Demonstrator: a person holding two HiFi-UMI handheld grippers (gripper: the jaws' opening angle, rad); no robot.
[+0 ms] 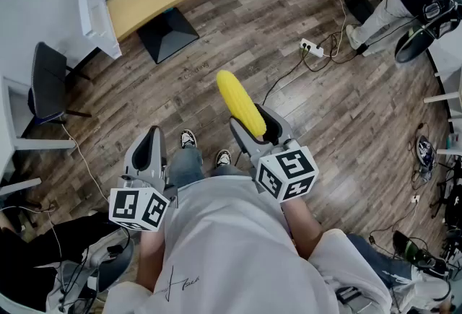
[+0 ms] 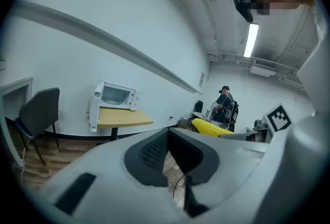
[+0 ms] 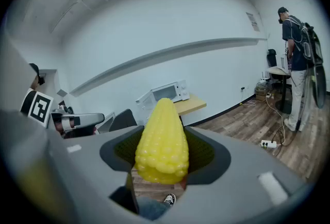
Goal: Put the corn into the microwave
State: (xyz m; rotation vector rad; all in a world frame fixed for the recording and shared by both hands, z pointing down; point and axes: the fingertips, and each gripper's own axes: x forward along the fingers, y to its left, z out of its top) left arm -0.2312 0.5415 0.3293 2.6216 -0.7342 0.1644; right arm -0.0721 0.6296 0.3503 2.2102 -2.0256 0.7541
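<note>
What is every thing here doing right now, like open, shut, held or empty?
Yellow plastic corn cob: gripped, tip pointing forward.
Right hand-held gripper: shut on the corn cob.
Left hand-held gripper: shut, holding nothing.
White microwave oven: door swung open, standing on the wooden table.
Black chair: nobody on it.

Lab-like office, white walls (image 3: 154,27), plank floor (image 1: 216,38), trailing cables (image 1: 285,78), power strip (image 1: 312,50), office chair (image 1: 45,85)
</note>
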